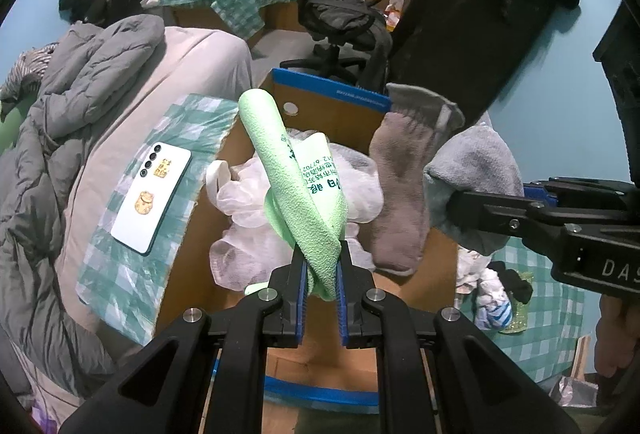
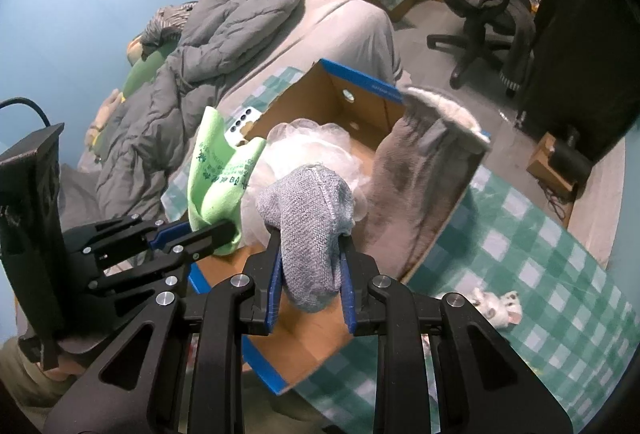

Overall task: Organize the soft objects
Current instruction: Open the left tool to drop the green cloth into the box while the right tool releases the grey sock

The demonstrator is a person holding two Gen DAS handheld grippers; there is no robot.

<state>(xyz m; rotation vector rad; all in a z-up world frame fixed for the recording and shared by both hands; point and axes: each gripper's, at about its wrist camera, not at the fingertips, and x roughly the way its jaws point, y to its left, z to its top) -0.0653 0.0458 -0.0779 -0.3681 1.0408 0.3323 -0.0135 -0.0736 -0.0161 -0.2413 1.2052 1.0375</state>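
One cardboard box (image 2: 360, 102) on the bed holds white mesh fabric (image 2: 320, 142); a brown sock (image 2: 416, 170) drapes its rim. Left claw (image 1: 322, 258) pinches a green cloth (image 1: 296, 174), right claw (image 2: 310, 254) a grey sock (image 2: 308, 210), over the box. A phone (image 1: 152, 194) lies beside the box.

The cardboard box (image 2: 360, 106) is open at the top, so a gripper can come in from above. A fluffy white pile (image 1: 244, 202) fills the far side. A brown-grey sock (image 1: 400, 190) hangs over the right wall and blocks that side. The near floor of the box is bare. A phone (image 1: 150, 196) lies just beside the left wall.
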